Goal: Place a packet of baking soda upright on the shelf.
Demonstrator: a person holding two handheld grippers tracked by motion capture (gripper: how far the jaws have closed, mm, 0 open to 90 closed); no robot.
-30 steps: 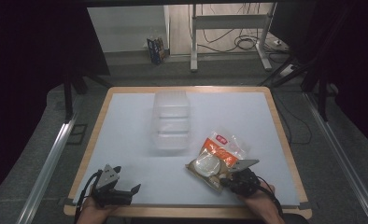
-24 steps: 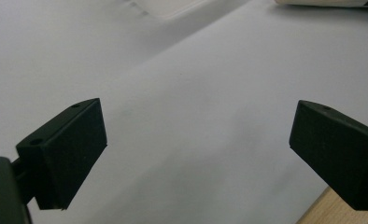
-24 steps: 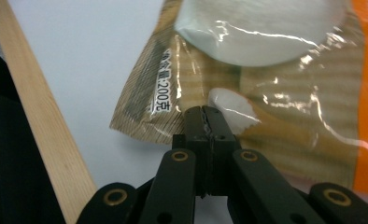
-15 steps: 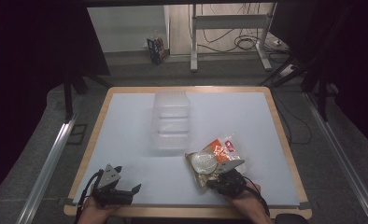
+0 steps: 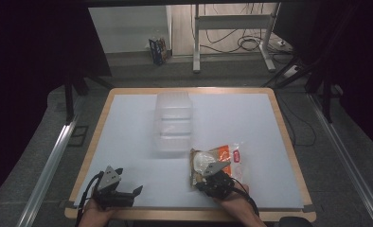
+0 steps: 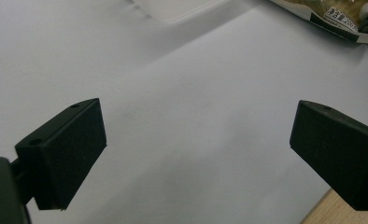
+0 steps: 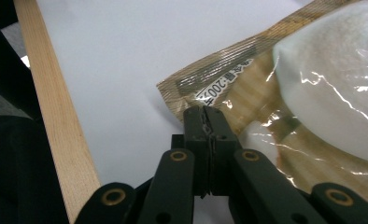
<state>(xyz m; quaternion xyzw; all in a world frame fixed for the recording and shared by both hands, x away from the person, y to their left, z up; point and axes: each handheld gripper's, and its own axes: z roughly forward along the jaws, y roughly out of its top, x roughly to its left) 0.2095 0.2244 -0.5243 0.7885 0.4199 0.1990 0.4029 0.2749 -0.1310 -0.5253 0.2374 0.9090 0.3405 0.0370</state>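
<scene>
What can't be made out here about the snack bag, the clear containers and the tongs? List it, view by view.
- Snack bag: its near edge in the high view is covered by the right tongs; print too small to read.
- Snack bag, right tongs' view: cut off by the top and right edges; label partly behind the shut jaws.
- Clear containers: contents and number unclear, too transparent in the high view.
- Left tongs: body out of frame.

Clear bun packet [image 5: 217, 162] — flat, near table edge

Food bag [image 7: 275, 121] edge label, "200" legible, remaining characters too small
</scene>
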